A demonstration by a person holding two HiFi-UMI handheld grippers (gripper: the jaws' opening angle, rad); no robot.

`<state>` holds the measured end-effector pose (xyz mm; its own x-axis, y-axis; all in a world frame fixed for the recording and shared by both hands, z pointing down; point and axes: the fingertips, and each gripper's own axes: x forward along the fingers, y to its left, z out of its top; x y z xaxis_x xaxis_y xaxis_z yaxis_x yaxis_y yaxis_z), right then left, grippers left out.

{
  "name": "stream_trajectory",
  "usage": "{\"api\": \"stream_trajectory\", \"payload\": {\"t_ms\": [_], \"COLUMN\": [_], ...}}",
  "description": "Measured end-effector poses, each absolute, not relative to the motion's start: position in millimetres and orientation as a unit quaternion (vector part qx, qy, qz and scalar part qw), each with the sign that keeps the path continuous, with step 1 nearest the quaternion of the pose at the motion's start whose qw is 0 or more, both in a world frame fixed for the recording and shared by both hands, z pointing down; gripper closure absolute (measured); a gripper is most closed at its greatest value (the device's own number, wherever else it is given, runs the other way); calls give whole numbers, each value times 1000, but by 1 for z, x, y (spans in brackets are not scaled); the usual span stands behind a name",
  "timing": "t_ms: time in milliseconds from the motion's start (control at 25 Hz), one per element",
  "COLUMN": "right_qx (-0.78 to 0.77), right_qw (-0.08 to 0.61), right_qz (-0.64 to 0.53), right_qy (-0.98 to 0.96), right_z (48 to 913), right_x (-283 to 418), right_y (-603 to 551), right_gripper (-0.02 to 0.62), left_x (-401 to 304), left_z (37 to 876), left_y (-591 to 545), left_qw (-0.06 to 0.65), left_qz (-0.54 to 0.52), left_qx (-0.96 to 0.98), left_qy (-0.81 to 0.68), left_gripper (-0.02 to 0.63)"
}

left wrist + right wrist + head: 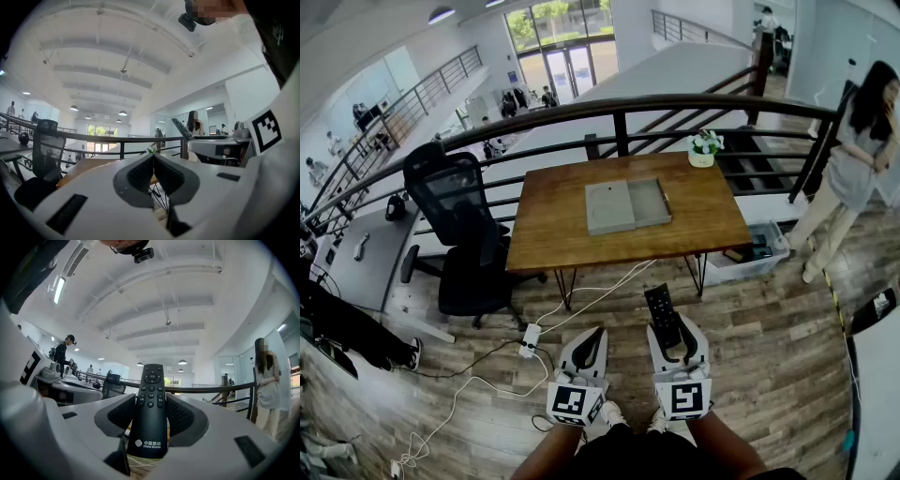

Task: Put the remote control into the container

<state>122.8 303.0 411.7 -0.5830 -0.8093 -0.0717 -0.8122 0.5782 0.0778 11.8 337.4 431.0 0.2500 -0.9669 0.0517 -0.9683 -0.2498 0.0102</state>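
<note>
1. Your left gripper [594, 337] hung low in front of you. Its jaws were pressed together with nothing between them.
2. Ahead on the table [548, 230], the container [650, 202] lay open and looked empty. A flat grey slab [608, 207], perhaps its lid, touched its left side.
3. Your right gripper [678, 330] was clamped on the remote [661, 312]. The pads pressed its two long sides around the middle, with the buttons facing up and the top end pointing toward the table.
4. By my reading, the pick-up was done. The remote was off every surface and in your grip, but well apart from the container, with floor between you and the table.
5. What was left, as I judged it, was to carry the remote over the table, lower it into the container and let the jaws part. None of that had begun.
</note>
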Motion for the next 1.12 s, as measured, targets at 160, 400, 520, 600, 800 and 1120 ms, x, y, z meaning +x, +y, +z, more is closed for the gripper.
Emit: {"api": "stream_trajectory", "payload": {"t_ms": [160, 400, 520, 600, 800, 1120], "right_qx": [-456, -457, -461, -461, -457, -473], "right_qw": [16, 18, 27, 32, 22, 28], "right_qz": [55, 66, 56, 49, 40, 48], "right_qy": [888, 887, 885, 886, 888, 879], "right_z": [412, 408, 407, 405, 406, 402], "right_x": [121, 110, 108, 105, 91, 65], "right_y": [301, 299, 299, 300, 302, 305], "right_gripper": [382, 382, 382, 382, 381, 382], "left_x": [11, -1, -7, -12, -29, -60], "left_z": [433, 432, 432, 431, 430, 428], "left_y": [336, 334, 334, 334, 332, 333], "left_qw": [20, 19, 18, 18, 15, 13], "left_qz": [17, 18, 16, 13, 11, 0], "left_qx": [791, 791, 791, 791, 794, 803], "left_qy": [-611, -611, -611, -611, -607, -596], "left_gripper": [598, 598, 598, 598, 598, 598]}}
